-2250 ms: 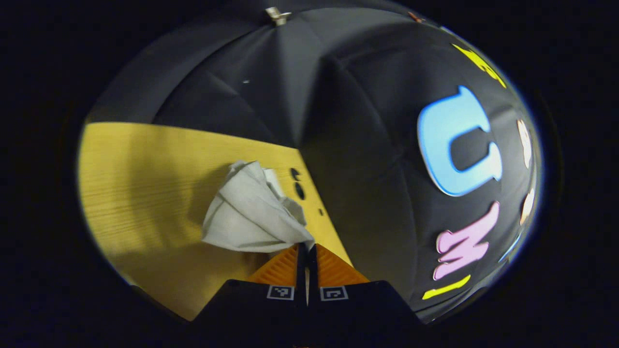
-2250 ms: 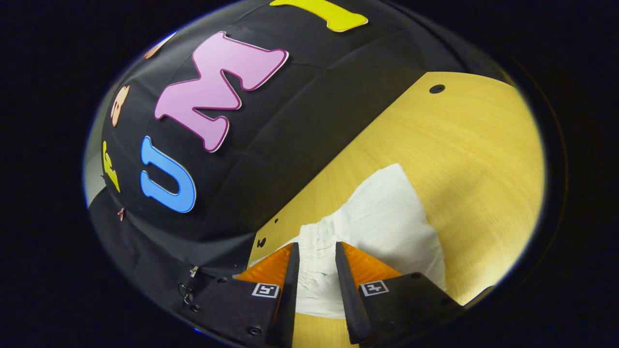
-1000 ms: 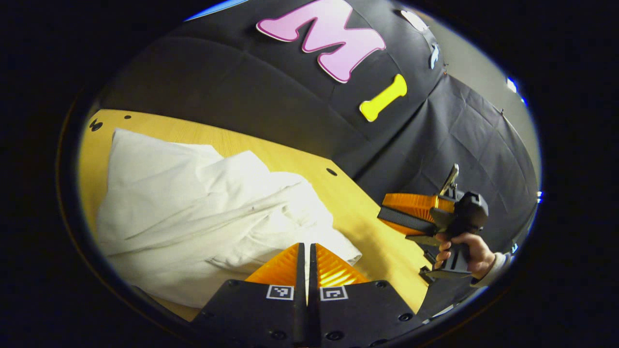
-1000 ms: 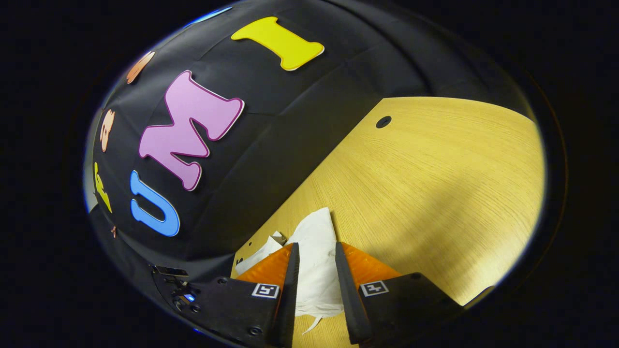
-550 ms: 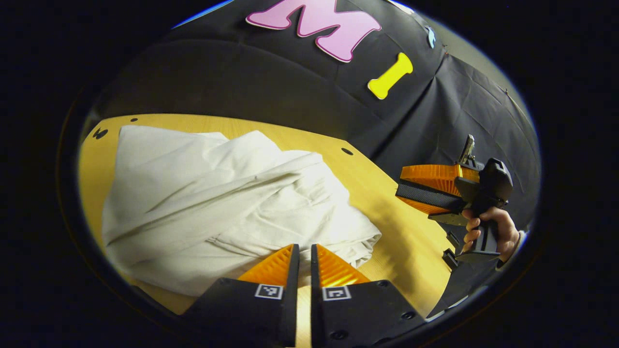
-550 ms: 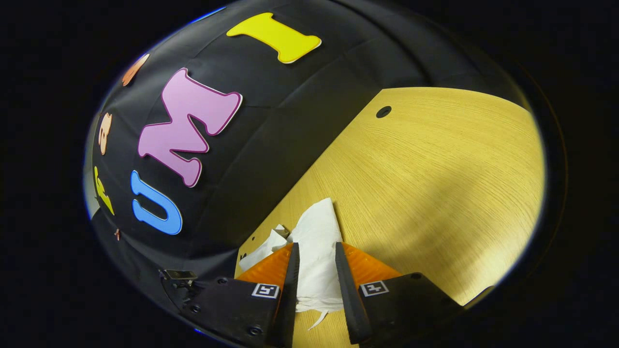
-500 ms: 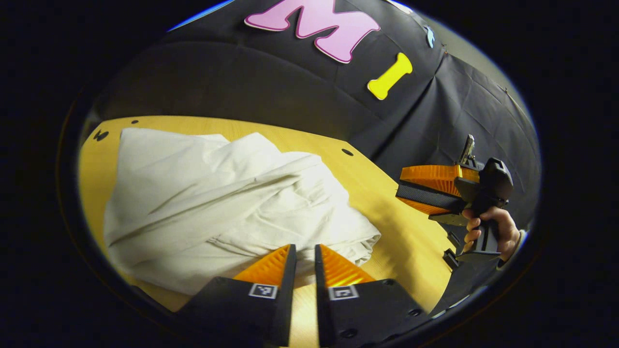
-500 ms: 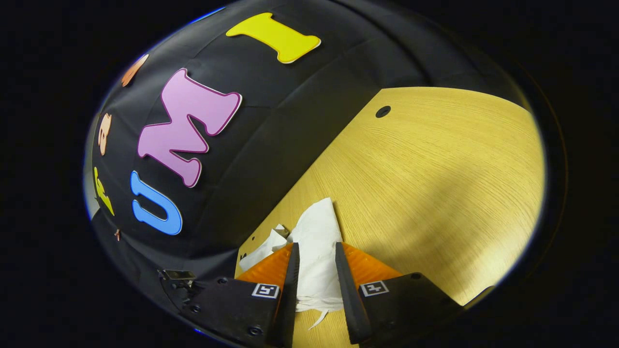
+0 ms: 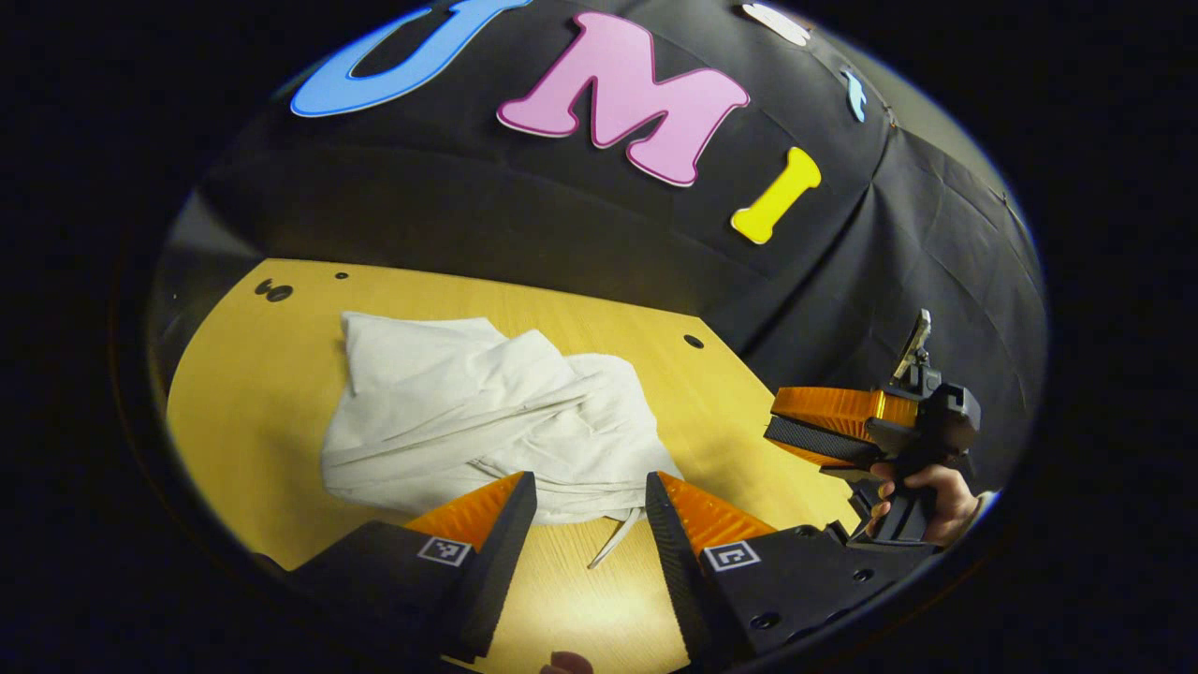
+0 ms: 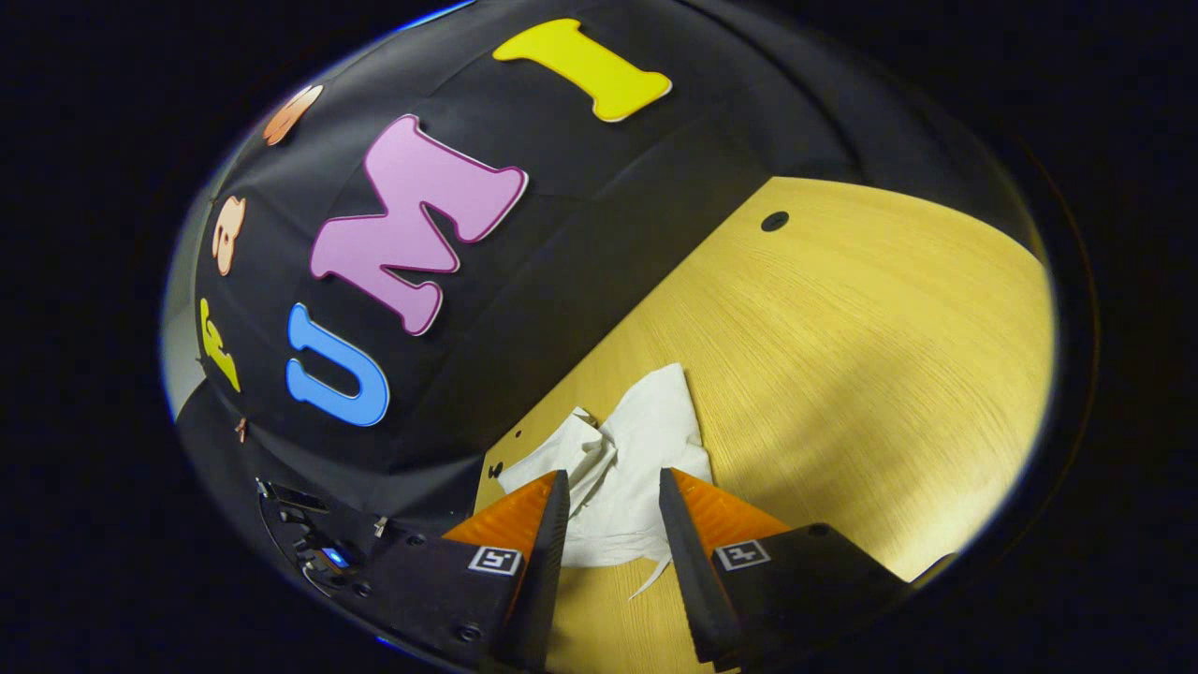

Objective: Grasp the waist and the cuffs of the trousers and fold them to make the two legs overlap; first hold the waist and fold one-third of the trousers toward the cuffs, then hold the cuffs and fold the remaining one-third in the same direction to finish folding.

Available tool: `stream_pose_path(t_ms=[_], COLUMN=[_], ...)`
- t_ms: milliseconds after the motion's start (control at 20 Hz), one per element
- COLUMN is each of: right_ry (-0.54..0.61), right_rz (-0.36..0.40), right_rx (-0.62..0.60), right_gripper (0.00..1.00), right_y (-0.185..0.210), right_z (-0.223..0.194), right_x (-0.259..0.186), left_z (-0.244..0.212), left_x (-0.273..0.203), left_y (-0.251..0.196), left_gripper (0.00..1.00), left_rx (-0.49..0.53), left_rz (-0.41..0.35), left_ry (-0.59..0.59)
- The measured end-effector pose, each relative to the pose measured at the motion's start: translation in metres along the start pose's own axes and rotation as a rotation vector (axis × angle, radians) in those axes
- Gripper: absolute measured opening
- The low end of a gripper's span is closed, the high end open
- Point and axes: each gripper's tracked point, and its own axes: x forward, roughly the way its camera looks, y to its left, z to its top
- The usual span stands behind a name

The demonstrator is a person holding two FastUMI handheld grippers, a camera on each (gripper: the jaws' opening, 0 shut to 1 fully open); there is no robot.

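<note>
No writing to read, only coded markers.
The left gripper (image 9: 580, 491) carries two small square coded tags at the near base of its fingers, the left tag (image 9: 444, 550) and the right tag (image 9: 728, 556). The right gripper (image 10: 608, 487) carries a like pair (image 10: 494, 560). Each shows a blocky pattern with no letters or numbers.

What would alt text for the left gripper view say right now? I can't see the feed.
The left gripper, jaws open and holding nothing, hangs just short of white trousers lying rumpled in a loose heap on a yellow wooden table, a drawstring trailing from their near edge. At right, a hand holds the right gripper above the table's corner.
</note>
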Motion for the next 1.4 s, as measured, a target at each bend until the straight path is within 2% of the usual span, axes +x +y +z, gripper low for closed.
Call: stream_pose_path(t_ms=[50,200,250,350,400,450,500,550,850,1400], right_ry=[-0.003,-0.035,-0.026,-0.014,-0.010,-0.011,-0.015,-0.017,0.031,0.129], right_rz=[0.012,0.057,0.063,0.080,0.092,0.097,0.100,0.105,0.127,0.132], right_rx=[-0.023,-0.090,-0.106,-0.133,-0.146,-0.160,-0.169,-0.174,-0.214,-0.222], right_gripper=[0.61,0.67,0.82,0.53,0.70,0.71,0.56,0.71,0.71,0.71], right_y=[0.009,0.042,0.049,0.065,0.074,0.082,0.091,0.099,0.129,0.151], right_z=[0.004,0.019,0.016,0.011,0.008,0.004,-0.001,-0.006,-0.042,-0.076], right_x=[-0.010,-0.041,-0.049,-0.063,-0.067,-0.074,-0.077,-0.081,-0.090,-0.062], left_z=[0.006,0.031,0.035,0.043,0.048,0.051,0.054,0.056,0.046,0.039], left_x=[-0.012,-0.063,-0.075,-0.099,-0.111,-0.122,-0.133,-0.143,-0.178,-0.213], left_y=[-0.001,-0.007,-0.011,-0.015,-0.016,-0.020,-0.020,-0.019,-0.004,0.019], left_gripper=[0.75,0.75,0.76,0.75,0.75,0.75,0.75,0.75,0.75,0.75], left_rx=[-0.006,-0.035,-0.046,-0.057,-0.067,-0.078,-0.090,-0.100,-0.146,-0.132], left_rz=[0.011,0.033,0.032,0.027,0.020,0.007,0.007,0.007,0.031,0.088], left_ry=[-0.012,-0.080,-0.095,-0.129,-0.150,-0.166,-0.181,-0.194,-0.218,-0.226])
